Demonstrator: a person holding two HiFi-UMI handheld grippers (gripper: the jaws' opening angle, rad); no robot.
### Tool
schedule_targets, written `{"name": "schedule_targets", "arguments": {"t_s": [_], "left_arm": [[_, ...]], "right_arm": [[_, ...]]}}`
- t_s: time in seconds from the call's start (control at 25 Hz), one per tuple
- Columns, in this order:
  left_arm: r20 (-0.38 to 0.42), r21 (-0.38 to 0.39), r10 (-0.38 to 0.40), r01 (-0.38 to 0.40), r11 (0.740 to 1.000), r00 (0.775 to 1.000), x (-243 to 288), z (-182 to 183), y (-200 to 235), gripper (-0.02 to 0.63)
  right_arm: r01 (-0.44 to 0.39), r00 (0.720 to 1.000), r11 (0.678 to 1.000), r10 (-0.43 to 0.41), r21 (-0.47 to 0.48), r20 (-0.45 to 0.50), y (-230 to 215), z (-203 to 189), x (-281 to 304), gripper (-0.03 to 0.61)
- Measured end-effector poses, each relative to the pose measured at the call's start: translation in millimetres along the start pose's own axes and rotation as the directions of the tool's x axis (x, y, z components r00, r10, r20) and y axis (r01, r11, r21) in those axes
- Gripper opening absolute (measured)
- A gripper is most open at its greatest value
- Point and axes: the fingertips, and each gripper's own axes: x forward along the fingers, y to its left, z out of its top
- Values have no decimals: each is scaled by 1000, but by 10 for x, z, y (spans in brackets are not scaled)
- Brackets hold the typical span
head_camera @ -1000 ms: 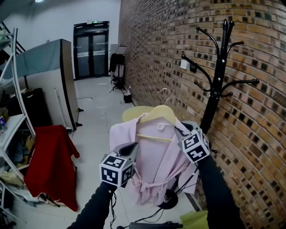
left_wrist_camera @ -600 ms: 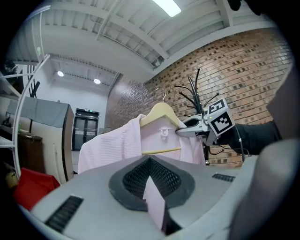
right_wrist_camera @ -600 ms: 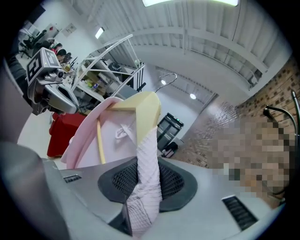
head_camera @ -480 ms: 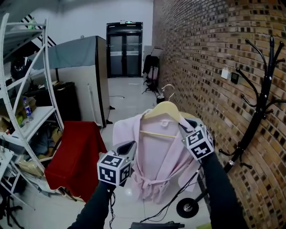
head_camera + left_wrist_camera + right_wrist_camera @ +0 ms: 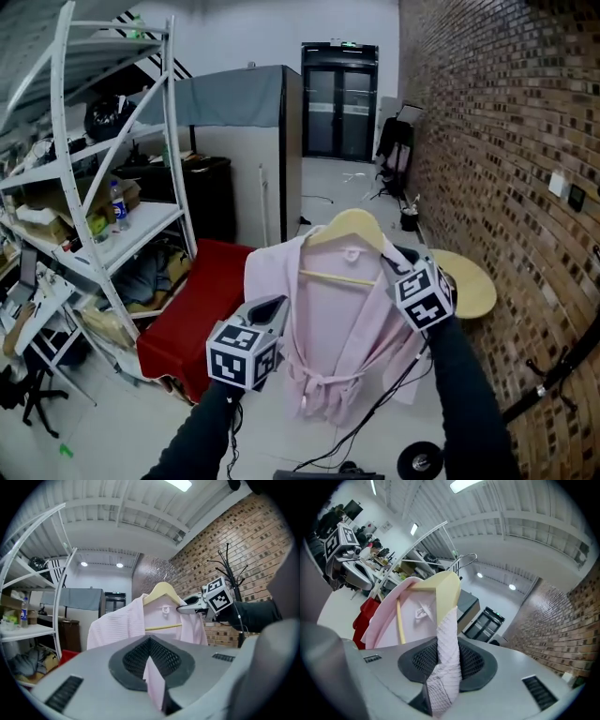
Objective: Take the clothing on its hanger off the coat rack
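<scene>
A pale pink robe (image 5: 337,347) hangs on a wooden hanger (image 5: 348,228) in mid-air in front of me, clear of the coat rack. My right gripper (image 5: 392,260) is shut on the robe's right shoulder where it lies over the hanger's arm (image 5: 443,590); pink cloth fills its jaws (image 5: 446,665). My left gripper (image 5: 274,309) is shut on the robe's left front edge, a fold of pink fabric (image 5: 153,681) pinched between its jaws. Only the black coat rack's base (image 5: 419,460) and a slanted part of its pole (image 5: 562,367) show at the lower right; its hooks (image 5: 228,566) appear behind the right gripper.
A brick wall (image 5: 497,141) runs along the right. White metal shelving (image 5: 103,187) full of clutter stands at the left, with a red cloth (image 5: 187,319) draped beside it. A round yellow tabletop (image 5: 473,286) sits behind the robe. A grey cabinet (image 5: 239,150) and black doors (image 5: 339,101) lie farther back.
The robe on its hanger, held by both grippers, has been carried leftward away from the coat rack. The rack has slid to the right edge of view and the shelving has come in.
</scene>
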Motion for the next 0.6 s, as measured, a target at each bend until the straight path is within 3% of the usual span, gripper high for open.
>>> {"name": "schedule_targets", "arguments": {"t_s": [0.16, 0.32, 0.48, 0.6], "left_arm": [[-13, -21, 104, -105, 994, 994, 253, -93, 509, -5], [-12, -38, 233, -234, 972, 972, 581, -60, 996, -5], [-16, -51, 356, -356, 933, 934, 888, -38, 1364, -5], [-22, -58, 454, -455, 889, 891, 1015, -25, 1612, -5]], "right_arm": [[-83, 994, 997, 83, -11, 72, 53, 183, 737, 93], [-186, 967, 982, 190, -36, 169, 93, 379, 1488, 93], [-282, 923, 956, 294, -84, 249, 143, 557, 2188, 94], [-341, 881, 933, 360, -115, 307, 164, 741, 2629, 92]]}}
